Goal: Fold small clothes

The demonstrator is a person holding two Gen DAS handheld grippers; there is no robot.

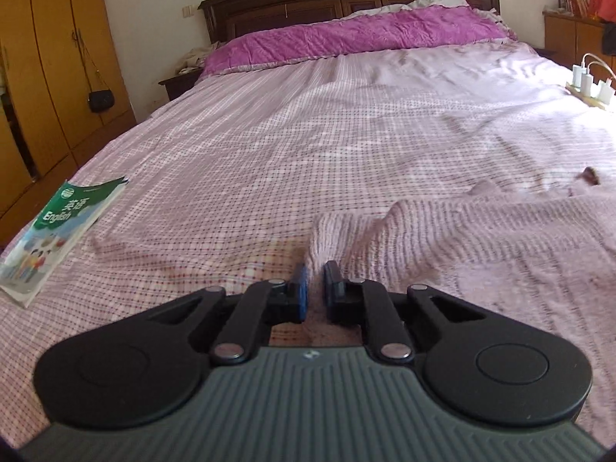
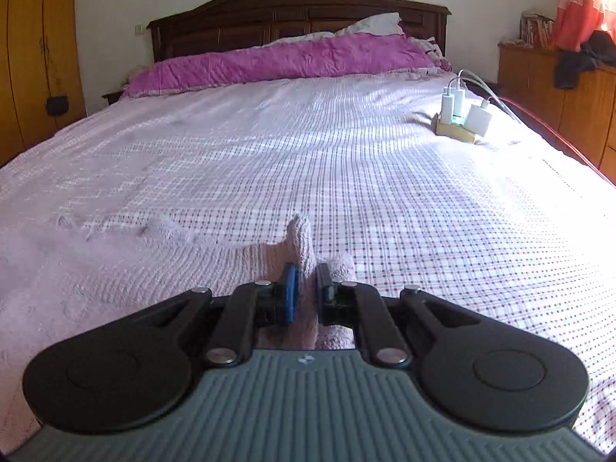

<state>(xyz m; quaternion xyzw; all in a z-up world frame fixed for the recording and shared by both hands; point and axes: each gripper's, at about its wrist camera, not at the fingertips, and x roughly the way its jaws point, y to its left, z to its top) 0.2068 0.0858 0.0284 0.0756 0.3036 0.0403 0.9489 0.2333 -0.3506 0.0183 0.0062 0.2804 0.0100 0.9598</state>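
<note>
A pale pink knitted garment [image 1: 481, 238] lies spread on the checked bedsheet [image 1: 308, 134]. In the left wrist view it stretches from the middle to the right, and my left gripper [image 1: 315, 269] is shut on its near left corner, the cloth pinched between the blue pads. In the right wrist view the same knitted garment [image 2: 134, 265] spreads to the left, and my right gripper [image 2: 306, 269] is shut on its right corner, which stands up in a small peak between the fingers. Both grippers sit low over the bed.
A green English textbook [image 1: 57, 227] lies at the bed's left edge. A power strip with white chargers [image 2: 462, 115] sits at the right side of the bed. A purple quilt [image 2: 285, 59] lies along the headboard. Wardrobe at left, wooden cabinet [image 2: 558, 92] at right.
</note>
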